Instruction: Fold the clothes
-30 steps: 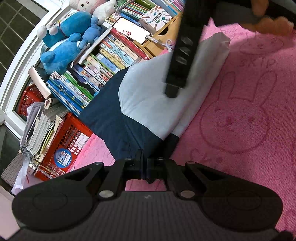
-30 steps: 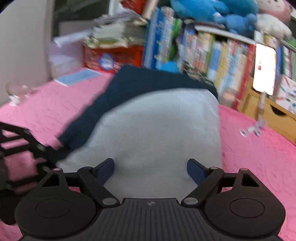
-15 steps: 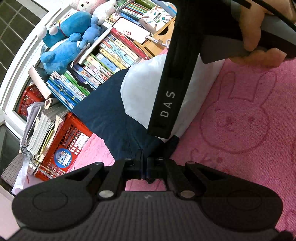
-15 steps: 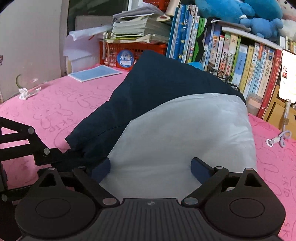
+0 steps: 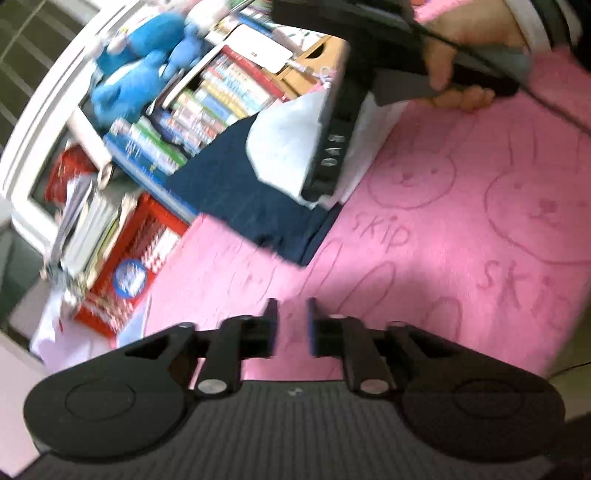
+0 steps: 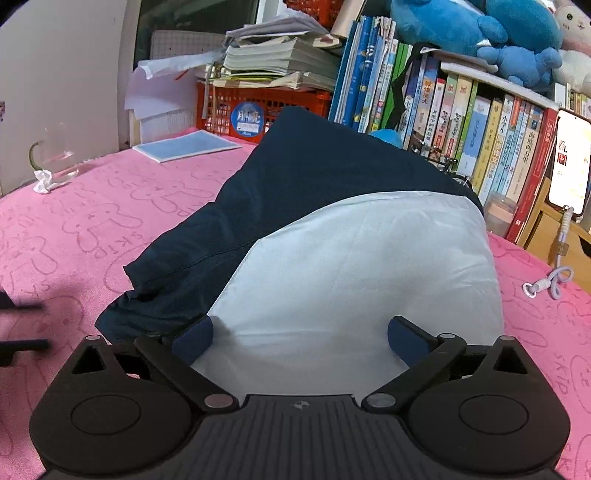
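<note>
A folded garment lies on the pink rabbit-print blanket (image 5: 443,240), its navy part (image 6: 314,166) at the back and its white part (image 6: 369,258) folded over the front. My right gripper (image 6: 299,332) hovers low over the white part. Its jaws are spread wide and still opening, with only flat fabric under them and nothing pinched. My left gripper (image 5: 291,306) sits back from the garment's navy corner (image 5: 295,251), above bare blanket. Its jaws are opening with nothing between them. One black finger (image 5: 332,147) of the right gripper crosses the white cloth in the left wrist view.
Behind the garment stand a row of books (image 6: 461,129), a red basket (image 6: 266,99) under stacked papers, blue plush toys (image 6: 461,26) and a lit phone (image 6: 570,162). A blue booklet (image 6: 184,147) and a loose cord (image 6: 546,284) lie on the blanket. A hand (image 5: 454,74) holds the right gripper.
My left gripper let go of the navy corner, opened and drew back and up from the garment. The right gripper's jaws spread wider and sank closer to the white cloth.
</note>
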Demonstrator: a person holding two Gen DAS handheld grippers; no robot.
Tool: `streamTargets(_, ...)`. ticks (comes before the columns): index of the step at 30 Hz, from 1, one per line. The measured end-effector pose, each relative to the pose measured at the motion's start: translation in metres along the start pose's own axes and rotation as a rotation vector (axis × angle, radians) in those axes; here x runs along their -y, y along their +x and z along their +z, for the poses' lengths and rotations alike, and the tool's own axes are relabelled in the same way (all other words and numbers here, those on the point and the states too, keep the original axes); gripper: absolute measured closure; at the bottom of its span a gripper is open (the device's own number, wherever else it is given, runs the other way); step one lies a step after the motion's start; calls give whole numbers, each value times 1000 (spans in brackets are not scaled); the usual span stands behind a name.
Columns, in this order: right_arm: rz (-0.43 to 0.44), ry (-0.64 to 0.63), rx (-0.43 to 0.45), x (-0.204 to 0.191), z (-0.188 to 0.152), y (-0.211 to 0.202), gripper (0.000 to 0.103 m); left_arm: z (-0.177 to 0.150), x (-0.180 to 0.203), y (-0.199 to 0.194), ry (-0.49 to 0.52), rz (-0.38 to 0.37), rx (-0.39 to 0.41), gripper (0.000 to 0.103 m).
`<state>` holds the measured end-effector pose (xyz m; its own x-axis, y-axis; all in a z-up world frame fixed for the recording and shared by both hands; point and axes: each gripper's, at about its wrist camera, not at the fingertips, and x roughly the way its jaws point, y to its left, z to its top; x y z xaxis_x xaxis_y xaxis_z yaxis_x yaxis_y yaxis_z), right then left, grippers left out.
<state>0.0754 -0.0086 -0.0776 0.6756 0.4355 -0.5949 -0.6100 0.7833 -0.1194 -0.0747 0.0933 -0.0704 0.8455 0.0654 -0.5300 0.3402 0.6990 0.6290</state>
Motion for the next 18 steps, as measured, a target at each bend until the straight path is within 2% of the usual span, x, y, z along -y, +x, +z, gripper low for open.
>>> streamTargets(5,-4,2,8,0,0,-1,0,31,-63,4,-250,-26,62,70)
streamTargets(8,-10,2,23,-1,-1,-3,0,56,-89,29,-367,-90,138,68)
streamTargets(10,-5,14,38,1,-3,-5,0,72,-103,56,-422,-142,153,68)
streamTargets(12,7,38,48,5,-5,-5,0,90,-100,88,-444,-181,140,68)
streamTargets(15,22,67,42,10,-6,-2,0,110,-95,137,-414,-188,78,68)
streamTargets(18,27,72,32,11,-6,0,0,123,-92,183,-376,-126,7,67)
